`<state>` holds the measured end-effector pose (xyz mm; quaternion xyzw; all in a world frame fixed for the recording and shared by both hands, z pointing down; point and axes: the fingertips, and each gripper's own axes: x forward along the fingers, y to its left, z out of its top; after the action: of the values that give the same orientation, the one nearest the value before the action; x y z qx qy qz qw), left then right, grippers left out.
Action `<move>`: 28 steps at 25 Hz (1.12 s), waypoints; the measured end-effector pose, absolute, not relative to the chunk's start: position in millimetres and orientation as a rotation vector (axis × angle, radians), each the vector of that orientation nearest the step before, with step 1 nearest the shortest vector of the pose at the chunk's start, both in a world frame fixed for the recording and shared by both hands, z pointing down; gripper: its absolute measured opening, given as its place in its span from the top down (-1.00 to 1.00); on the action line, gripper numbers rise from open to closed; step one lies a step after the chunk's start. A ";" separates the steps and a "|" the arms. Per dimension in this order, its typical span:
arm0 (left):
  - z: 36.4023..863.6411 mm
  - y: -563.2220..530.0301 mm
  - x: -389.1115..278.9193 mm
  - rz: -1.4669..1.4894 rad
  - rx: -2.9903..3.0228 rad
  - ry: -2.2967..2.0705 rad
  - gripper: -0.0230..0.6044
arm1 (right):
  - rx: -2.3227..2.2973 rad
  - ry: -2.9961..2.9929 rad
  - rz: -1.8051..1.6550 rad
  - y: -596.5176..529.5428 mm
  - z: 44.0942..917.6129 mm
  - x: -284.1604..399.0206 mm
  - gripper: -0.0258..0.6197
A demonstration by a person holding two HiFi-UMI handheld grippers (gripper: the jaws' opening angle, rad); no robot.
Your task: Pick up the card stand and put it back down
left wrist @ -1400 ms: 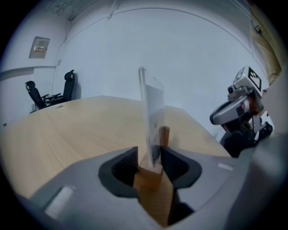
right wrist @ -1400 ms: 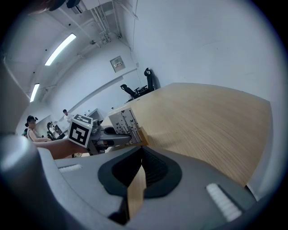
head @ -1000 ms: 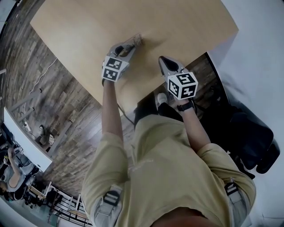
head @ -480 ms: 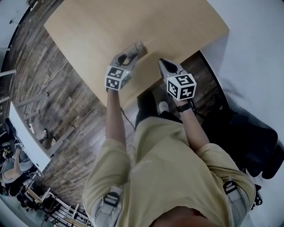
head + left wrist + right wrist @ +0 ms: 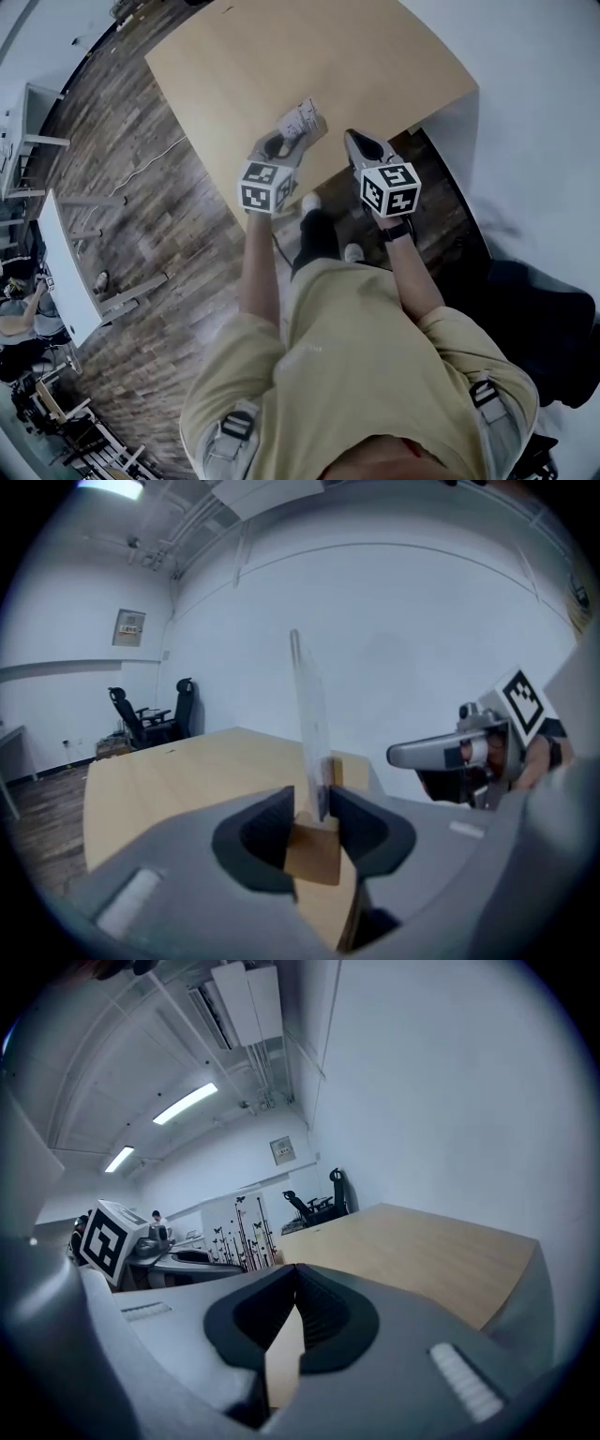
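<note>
The clear-sheeted card stand (image 5: 308,710) with a brownish base is grasped at its foot by the fingers of the left gripper (image 5: 314,810) and held up over the near edge of the light wooden desk (image 5: 281,56). Just to its right, the right gripper (image 5: 296,1283) is seen with fingers clenched together on nothing.

card stand (image 5: 302,120) print unreadable, table (image 5: 281,56) edge cropped

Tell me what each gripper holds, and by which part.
The left gripper grips the card stand at its base, clear panel rising above the jaws. The right gripper is shut, holding nothing.
</note>
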<state>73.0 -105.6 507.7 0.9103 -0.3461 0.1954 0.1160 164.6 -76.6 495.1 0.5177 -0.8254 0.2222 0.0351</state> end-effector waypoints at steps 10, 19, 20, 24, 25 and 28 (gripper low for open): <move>413.3 -32.1 23.4 0.362 2.548 -1.485 0.56 | 1.569 -2.671 0.454 -23.9 430.0 147.5 0.91; 368.1 25.6 -17.6 0.131 2.493 -1.804 0.56 | 1.522 -2.718 0.236 9.9 389.8 127.0 0.91; 363.7 30.9 -22.1 0.096 2.484 -1.835 0.56 | 1.516 -2.727 0.228 13.2 386.9 124.4 0.91; 352.2 52.9 -38.2 -0.015 2.447 -1.944 0.56 | 1.483 -2.752 0.195 27.5 381.1 114.4 0.91; 350.7 57.2 -41.7 -0.033 2.439 -1.963 0.56 | 1.472 -2.758 0.190 30.5 380.9 111.4 0.91; 350.4 65.9 -50.1 -0.057 2.416 -1.992 0.56 | 1.434 -2.770 0.180 37.2 381.6 102.3 0.91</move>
<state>-50.1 65.9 350.4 0.7714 -0.6360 -0.0181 0.0050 102.3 37.2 381.6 0.4590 -0.8865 0.0576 0.0083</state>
